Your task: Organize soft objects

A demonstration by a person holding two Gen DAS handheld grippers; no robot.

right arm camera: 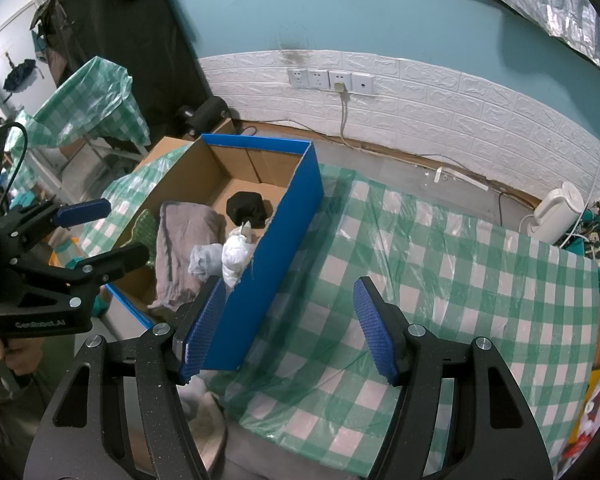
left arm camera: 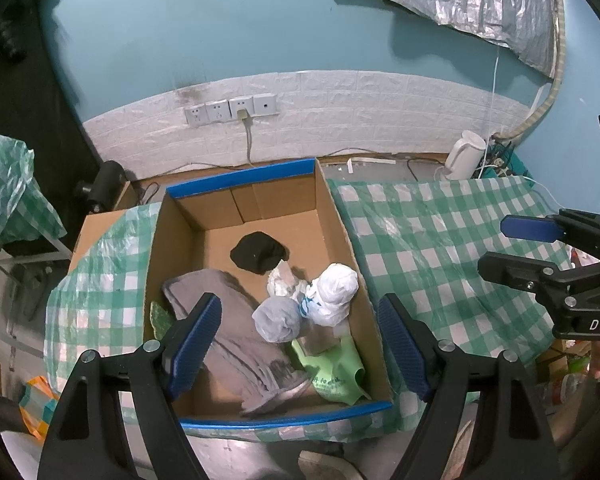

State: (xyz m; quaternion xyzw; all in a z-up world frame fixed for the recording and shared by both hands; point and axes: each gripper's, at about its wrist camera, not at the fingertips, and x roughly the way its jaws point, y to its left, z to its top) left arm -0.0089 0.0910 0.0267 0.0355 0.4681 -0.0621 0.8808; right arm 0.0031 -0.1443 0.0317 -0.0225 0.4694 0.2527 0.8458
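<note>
Both the left hand-held gripper (left arm camera: 300, 344) and right hand-held gripper (right arm camera: 290, 330) are wide open and hold nothing; the grey folded towel (left arm camera: 236, 328) lies inside the blue-edged cardboard box (left arm camera: 332, 216).

Left tongs (left arm camera: 300, 340) and right tongs (right arm camera: 290, 330), both wide apart, empty.

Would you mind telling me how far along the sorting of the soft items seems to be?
Done: the grey towel, black bundle, white bundle and green bag lie inside the cardboard box. In hand: nothing; the left gripper and right gripper are open and empty. Left: no soft item shows on the checkered cloth.
</note>
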